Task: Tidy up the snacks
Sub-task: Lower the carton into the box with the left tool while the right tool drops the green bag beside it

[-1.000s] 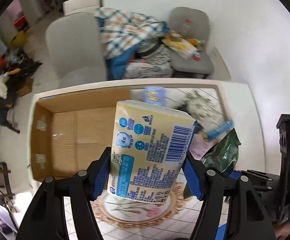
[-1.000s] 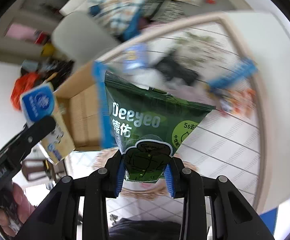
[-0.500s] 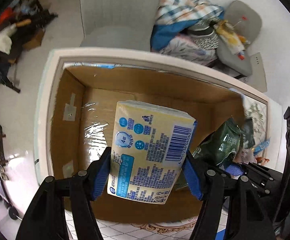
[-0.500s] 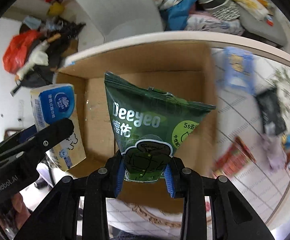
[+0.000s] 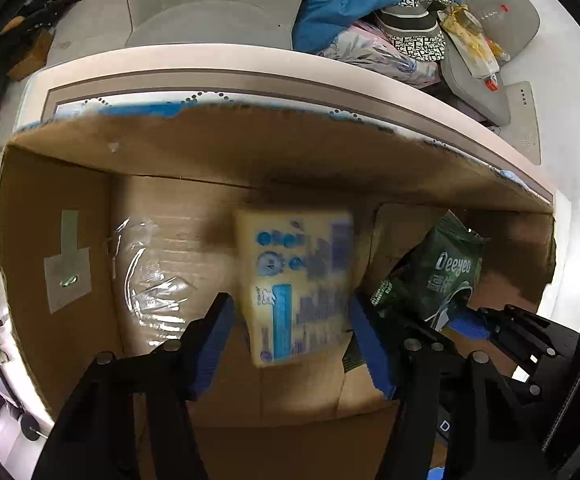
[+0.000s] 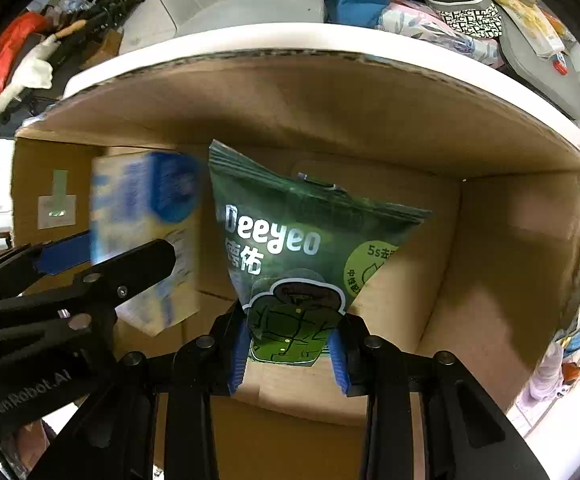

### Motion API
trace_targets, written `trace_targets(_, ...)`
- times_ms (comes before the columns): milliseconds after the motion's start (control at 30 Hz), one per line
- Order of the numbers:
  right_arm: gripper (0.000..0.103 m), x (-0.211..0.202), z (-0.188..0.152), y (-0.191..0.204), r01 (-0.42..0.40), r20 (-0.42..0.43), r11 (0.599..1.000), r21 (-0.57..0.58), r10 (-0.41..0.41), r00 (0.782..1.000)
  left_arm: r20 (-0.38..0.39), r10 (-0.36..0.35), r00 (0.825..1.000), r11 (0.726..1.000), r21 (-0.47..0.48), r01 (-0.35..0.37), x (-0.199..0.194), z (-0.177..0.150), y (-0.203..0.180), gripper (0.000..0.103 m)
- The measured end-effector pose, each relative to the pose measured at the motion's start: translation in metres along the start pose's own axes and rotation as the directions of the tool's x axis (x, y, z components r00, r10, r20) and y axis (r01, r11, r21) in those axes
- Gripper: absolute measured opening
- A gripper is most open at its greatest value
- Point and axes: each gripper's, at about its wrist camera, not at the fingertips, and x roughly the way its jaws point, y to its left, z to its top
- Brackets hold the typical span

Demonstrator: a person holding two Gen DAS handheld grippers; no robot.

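Both grippers point down into cardboard box (image 5: 54, 216). Yellow tissue pack (image 5: 295, 280), blurred, sits loose between left gripper (image 5: 290, 344) pads, jaws apart after just closing some. Right gripper (image 6: 289, 354) clamps green Deeyeo pouch (image 6: 305, 248) bottom edge.

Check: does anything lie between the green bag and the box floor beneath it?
Nothing visible does. The green bag, clamped in the right gripper, hangs over the bare floor of the box. The yellow pack is off to its left.
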Motion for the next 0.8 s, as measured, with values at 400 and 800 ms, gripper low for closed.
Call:
trace_targets(400,0.070,-0.008,-0.004,0.007,-0.007,0.007,1.000,0.016,0.007,1.000,0.031,0.081,0.996,0.996,0.036,-0.082,-0.023,-0.015,0.006,0.063)
trace_targets(800,0.103,-0.051,-0.051,0.009,0.083,0.145,0.996,0.042,-0.089,0.985,0.176,0.077,0.981,0.997,-0.008,-0.076,-0.075,-0.070,0.018,0.100)
